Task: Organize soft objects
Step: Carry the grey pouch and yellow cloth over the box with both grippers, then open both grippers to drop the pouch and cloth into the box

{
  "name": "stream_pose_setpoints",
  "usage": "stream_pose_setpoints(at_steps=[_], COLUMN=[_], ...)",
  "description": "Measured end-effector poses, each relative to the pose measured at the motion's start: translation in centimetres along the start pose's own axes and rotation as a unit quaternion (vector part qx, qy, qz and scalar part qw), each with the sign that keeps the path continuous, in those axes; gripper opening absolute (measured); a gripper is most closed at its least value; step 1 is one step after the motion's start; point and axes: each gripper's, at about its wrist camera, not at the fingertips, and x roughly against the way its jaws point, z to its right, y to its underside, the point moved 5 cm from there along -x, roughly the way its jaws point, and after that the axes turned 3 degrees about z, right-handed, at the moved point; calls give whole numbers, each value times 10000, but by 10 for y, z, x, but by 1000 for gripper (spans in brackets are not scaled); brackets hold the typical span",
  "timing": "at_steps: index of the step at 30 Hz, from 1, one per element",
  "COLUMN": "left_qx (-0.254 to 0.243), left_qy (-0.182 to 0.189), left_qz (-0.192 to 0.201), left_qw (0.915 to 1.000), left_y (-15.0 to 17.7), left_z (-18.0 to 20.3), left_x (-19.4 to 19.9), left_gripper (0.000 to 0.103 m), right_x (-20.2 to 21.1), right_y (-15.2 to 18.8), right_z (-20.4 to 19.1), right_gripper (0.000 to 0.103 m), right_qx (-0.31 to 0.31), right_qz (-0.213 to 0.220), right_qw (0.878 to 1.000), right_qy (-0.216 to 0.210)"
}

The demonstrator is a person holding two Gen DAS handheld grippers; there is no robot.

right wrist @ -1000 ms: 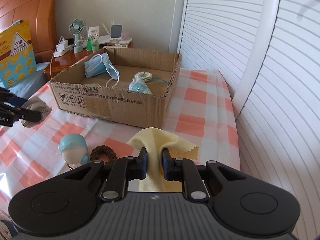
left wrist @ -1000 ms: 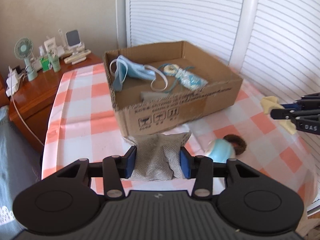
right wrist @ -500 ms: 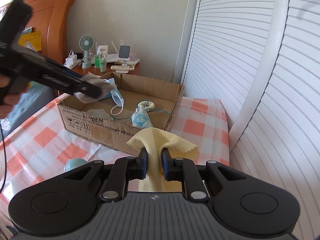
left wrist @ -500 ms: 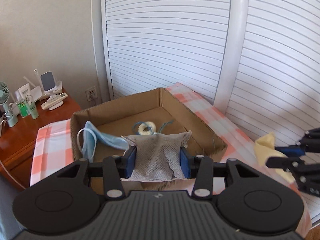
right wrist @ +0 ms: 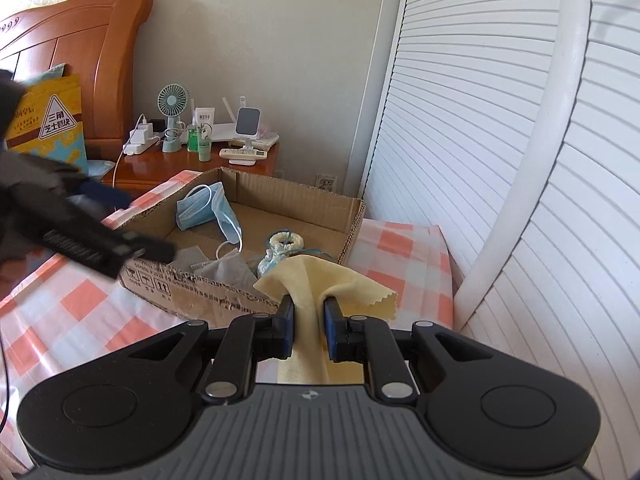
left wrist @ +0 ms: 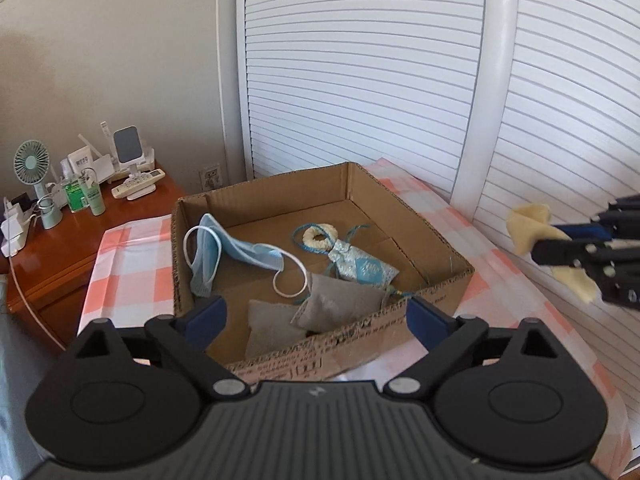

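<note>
A cardboard box (left wrist: 436,240) stands on the checked bedcover. In it lie a blue face mask (left wrist: 236,248), a blue-white sachet with a ring (left wrist: 352,264) and two grey pouches (left wrist: 336,304). My left gripper (left wrist: 316,316) is open and empty above the box's near edge, over the pouches. My right gripper (right wrist: 309,322) is shut on a yellow cloth (right wrist: 320,284) and holds it in the air right of the box. That cloth also shows in the left wrist view (left wrist: 536,232). The box also shows in the right wrist view (right wrist: 348,228), with the left gripper (right wrist: 132,236) over its left side.
A wooden nightstand (left wrist: 60,248) at the left carries a small fan (left wrist: 30,164), bottles, a remote and chargers. White louvred doors (left wrist: 360,80) stand behind and to the right of the bed. A wooden headboard (right wrist: 72,60) is at the far left.
My left gripper has opened and let the grey pouch drop into the box beside the other pouch. My right gripper has risen and come nearer the box with the yellow cloth.
</note>
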Motion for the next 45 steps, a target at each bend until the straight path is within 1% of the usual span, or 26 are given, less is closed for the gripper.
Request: stream_pose_setpoints(at_steps=[1, 5, 8, 10, 11, 14, 16, 22, 26, 30, 35, 37, 38, 39, 40, 41, 42, 44, 45], left_qx=[8, -30, -270, -305, -268, -99, -68, -223, -82, 77, 240, 267, 278, 287, 288, 287, 289, 300, 302], left_qy=[-75, -447, -656, -778, -779, -557, -490, -561, -553, -670, -716, -734, -732, -733, -742, -752, -756, -755, -757], left_qz=[25, 204, 282, 367, 400, 464, 480, 414, 377, 247, 67, 9, -15, -43, -66, -77, -82, -88, -92], left_qw=[10000, 9988, 9971, 9958, 9958, 9973, 9976, 9973, 9977, 9974, 9971, 9969, 9969, 9969, 9968, 9967, 9967, 9967, 9966], left_y=[5, 24, 32, 36, 37, 43, 47, 58, 62, 69, 79, 81, 82, 83, 83, 84, 84, 84, 85], left_z=[-2, -7, -7, -10, -11, -14, -16, -23, -35, -51, -64, -66, -67, -67, -68, -68, -68, -69, -69], left_x=[8, 35, 46, 52, 53, 57, 58, 57, 55, 50, 40, 36, 35, 33, 32, 32, 32, 32, 33], left_gripper=[101, 101, 101, 101, 101, 102, 102, 102, 102, 102, 102, 102, 102, 102, 102, 102, 102, 102, 102], right_x=[-3, -15, -23, -28, -30, -42, -52, -88, -118, -144, -177, -189, -196, -200, -205, -209, -211, -209, -208], right_y=[-2, -13, -26, -35, -40, -58, -68, -91, -102, -107, -114, -117, -119, -120, -121, -121, -121, -120, -120], right_z=[0, -2, -5, -8, -9, -14, -17, -28, -31, -27, -17, -13, -12, -10, -9, -7, -6, -6, -6], right_gripper=[18, 18, 18, 19, 19, 19, 19, 19, 19, 19, 19, 20, 27, 49, 65, 89, 99, 102, 102], right_qx=[-18, -106, -87, -54, -36, 22, 60, 175, 133, 104, 49, 12, -27, -71, -120, -155, -174, -204, -249], right_qz=[-9, -58, -68, -63, -61, -65, -64, -184, -297, -424, -570, -598, -614, -627, -658, -704, -689, -519, -511], right_qw=[10000, 9999, 9998, 9998, 9998, 9998, 9998, 9995, 9993, 9990, 9984, 9982, 9981, 9980, 9978, 9974, 9974, 9983, 9984], right_qy=[-20, -124, -174, -188, -193, -182, -171, -182, -182, -135, -28, 15, 51, 56, 41, 32, 70, 143, 78])
